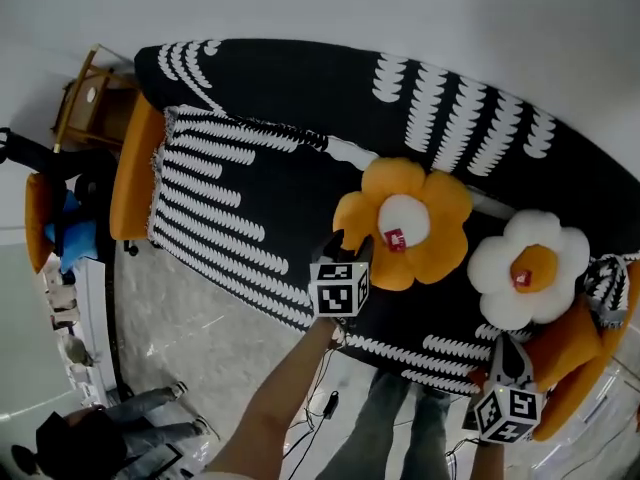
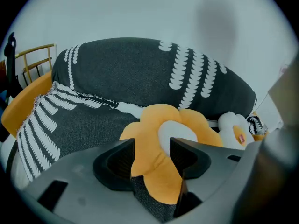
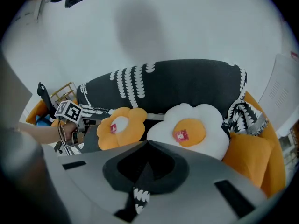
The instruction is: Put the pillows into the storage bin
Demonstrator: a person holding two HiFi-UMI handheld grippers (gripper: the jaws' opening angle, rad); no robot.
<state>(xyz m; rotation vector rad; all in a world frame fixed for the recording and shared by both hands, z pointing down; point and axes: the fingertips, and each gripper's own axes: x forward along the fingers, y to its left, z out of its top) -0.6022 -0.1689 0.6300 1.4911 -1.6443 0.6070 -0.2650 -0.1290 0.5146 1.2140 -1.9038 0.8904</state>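
Note:
An orange flower pillow with a white centre lies on the seat of the black-and-white covered sofa. To its right lies a white flower pillow with an orange centre. My left gripper is at the orange pillow's lower-left petal. In the left gripper view its jaws are closed on that orange petal, which fills the gap. My right gripper hangs in front of the white pillow, apart from it. In the right gripper view it is shut and holds nothing. No storage bin shows.
A plain orange cushion and a black-and-white patterned cushion sit at the sofa's right end. The orange sofa arm and a wooden rack are at the left. A person's legs show on the shiny floor at lower left.

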